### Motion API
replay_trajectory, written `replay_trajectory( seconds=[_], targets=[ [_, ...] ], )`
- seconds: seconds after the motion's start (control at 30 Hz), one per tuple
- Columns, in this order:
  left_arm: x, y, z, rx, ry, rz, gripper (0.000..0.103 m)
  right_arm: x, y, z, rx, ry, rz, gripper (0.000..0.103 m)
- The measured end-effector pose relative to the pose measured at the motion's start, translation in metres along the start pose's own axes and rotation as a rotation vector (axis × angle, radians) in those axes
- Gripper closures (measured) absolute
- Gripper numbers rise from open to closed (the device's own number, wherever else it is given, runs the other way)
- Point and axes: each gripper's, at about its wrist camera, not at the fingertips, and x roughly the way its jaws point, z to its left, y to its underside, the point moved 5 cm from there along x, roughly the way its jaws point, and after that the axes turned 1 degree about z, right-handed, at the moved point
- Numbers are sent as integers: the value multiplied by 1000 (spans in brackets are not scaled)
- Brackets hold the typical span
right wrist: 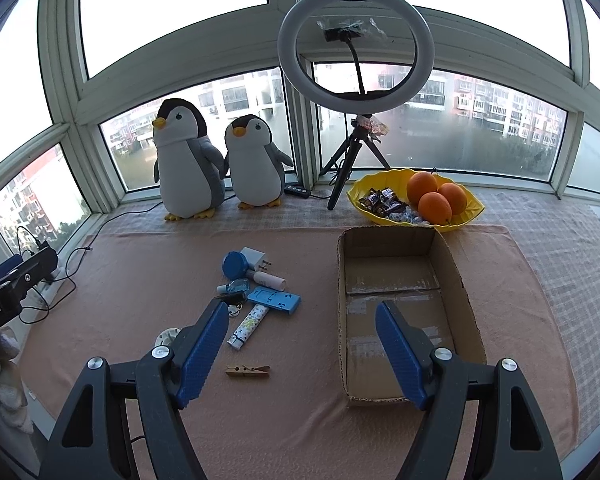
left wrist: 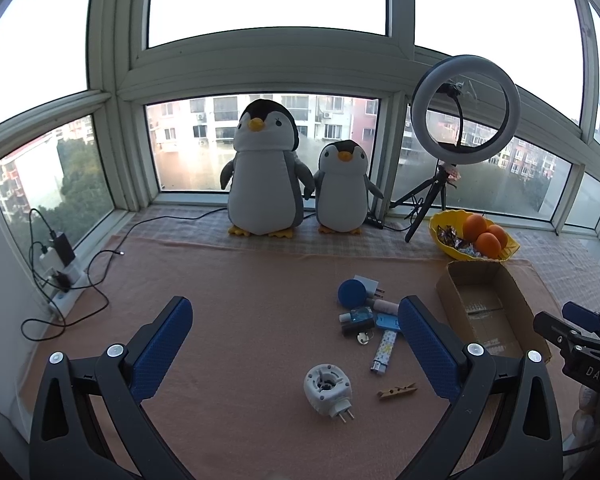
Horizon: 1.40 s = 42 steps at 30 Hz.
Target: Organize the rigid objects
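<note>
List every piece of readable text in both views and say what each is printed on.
"DAS": white letters on the black body of the right gripper, seen at the right edge of the left wrist view.
"Robot.AI": white letters, cut off at the frame edge, on the black body of the left gripper in the right wrist view.
The patterned lighter and candy wrappers in the yellow bowl: print too small to read.
</note>
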Motion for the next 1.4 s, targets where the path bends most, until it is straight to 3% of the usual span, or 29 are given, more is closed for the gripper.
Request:
replay_trajectory(
  seconds=[0.73, 1.07, 1.4],
  targets=[
    [15, 8, 5, -1, -15, 38, 1, 9, 5, -15, 21, 14, 27, 31],
    [33, 22, 10, -3, -33, 91, 1, 15, 10, -64, 82, 86, 48, 31],
    [50, 35, 23, 4, -71, 144, 1, 29, 22, -137, 153, 149, 109, 31]
  ],
)
